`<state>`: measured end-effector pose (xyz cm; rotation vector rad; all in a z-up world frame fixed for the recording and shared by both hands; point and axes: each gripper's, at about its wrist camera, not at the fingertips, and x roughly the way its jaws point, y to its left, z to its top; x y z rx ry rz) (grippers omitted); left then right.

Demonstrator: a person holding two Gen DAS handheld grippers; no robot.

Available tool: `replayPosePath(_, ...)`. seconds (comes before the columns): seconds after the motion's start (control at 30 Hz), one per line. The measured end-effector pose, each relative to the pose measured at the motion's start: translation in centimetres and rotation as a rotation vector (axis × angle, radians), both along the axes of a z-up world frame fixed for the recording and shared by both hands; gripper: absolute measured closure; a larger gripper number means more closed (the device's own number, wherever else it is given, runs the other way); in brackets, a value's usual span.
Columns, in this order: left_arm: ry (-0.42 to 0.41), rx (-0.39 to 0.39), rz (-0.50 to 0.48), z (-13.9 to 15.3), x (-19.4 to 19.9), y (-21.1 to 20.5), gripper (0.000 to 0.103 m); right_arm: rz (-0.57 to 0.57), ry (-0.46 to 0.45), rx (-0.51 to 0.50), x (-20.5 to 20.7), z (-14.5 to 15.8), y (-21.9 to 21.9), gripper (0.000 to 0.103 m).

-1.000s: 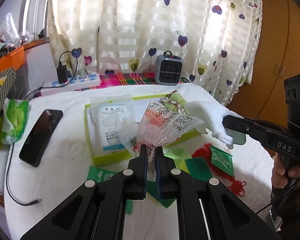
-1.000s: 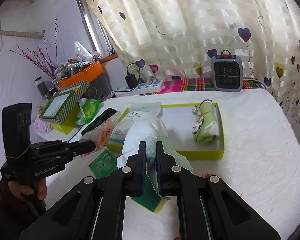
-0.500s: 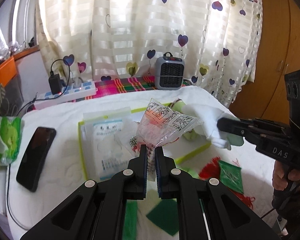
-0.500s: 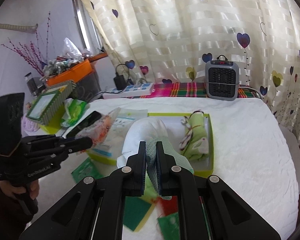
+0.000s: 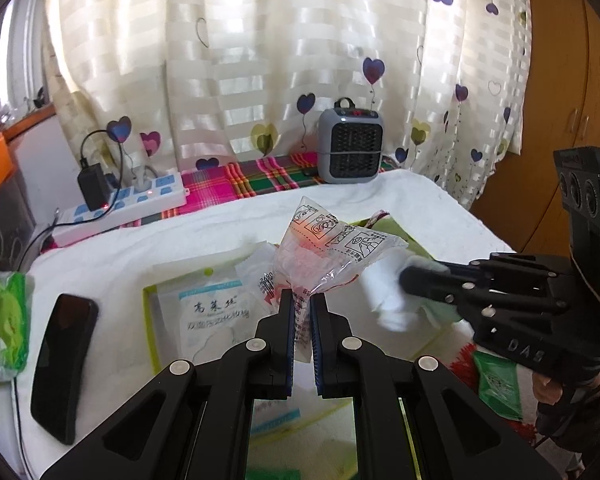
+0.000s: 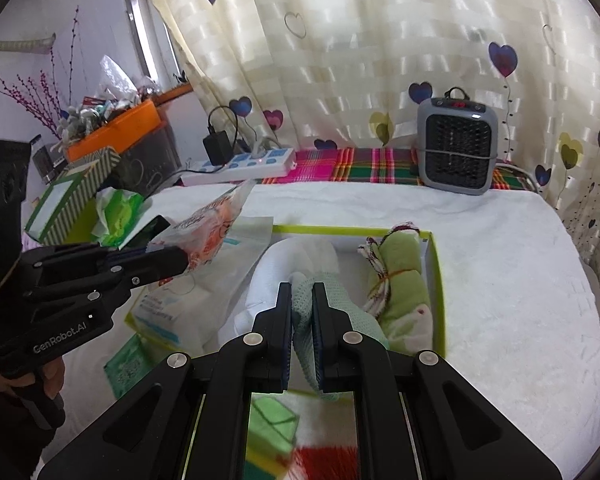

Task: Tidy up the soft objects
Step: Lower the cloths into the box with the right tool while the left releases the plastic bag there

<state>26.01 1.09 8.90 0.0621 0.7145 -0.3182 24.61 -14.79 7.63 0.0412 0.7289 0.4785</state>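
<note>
A black smartphone (image 5: 62,364) lies at the left on the white fleece-covered worktop (image 6: 512,280). Right of it, the left tool (image 5: 300,312) is clamped tight on a crinkled clear plastic packet with red contents (image 5: 326,258), held above the shallow lime-green-rimmed box (image 6: 438,280). Further right, the right tool (image 6: 302,304) pinches a white and mint-green knitted cloth (image 6: 300,264) over that box, beside a rolled green towel (image 6: 400,284) at its right side.

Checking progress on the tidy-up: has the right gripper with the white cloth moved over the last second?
Yes. In its own view the right gripper has advanced toward the green-rimmed box, its white cloth now over the box interior.
</note>
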Motion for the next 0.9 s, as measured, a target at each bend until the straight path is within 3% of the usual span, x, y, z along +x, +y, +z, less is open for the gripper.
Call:
replayPosePath(0.5,0.089,0.043,-0.042,-3.6,3.6,-2.1,0.096,0.026,0.071,-0.057,3.2,-3.9,2.0,0.094)
replayPosePath(0.9,0.137,0.072,-0.048,-5.5,4.7,-2.5,0.096,0.041,0.095,-0.082,4.1,-4.8,2.5,0.093)
